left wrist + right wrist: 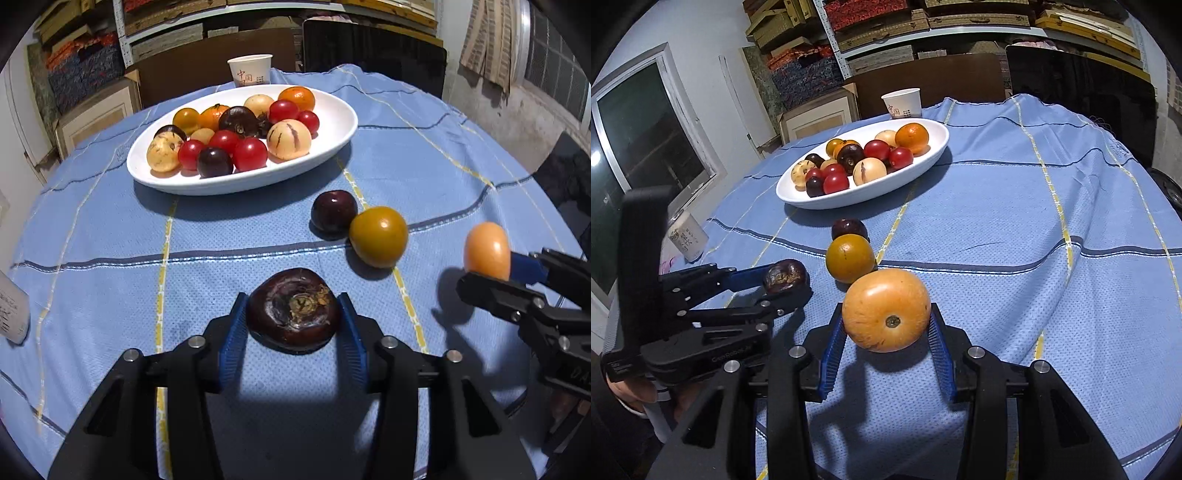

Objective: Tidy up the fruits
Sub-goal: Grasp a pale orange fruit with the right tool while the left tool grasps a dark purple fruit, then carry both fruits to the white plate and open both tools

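Note:
My left gripper is shut on a dark brown wrinkled fruit, low over the blue tablecloth; it also shows in the right wrist view. My right gripper is shut on a pale orange fruit, which the left wrist view shows lifted at the right. A dark plum and a yellow-brown fruit lie touching on the cloth between the grippers and the plate. A white oval plate at the back holds several red, orange, yellow and dark fruits.
A paper cup stands behind the plate at the table's far edge. A small white jar stands at the left edge. Dark chairs and shelves of boxes stand beyond the round table.

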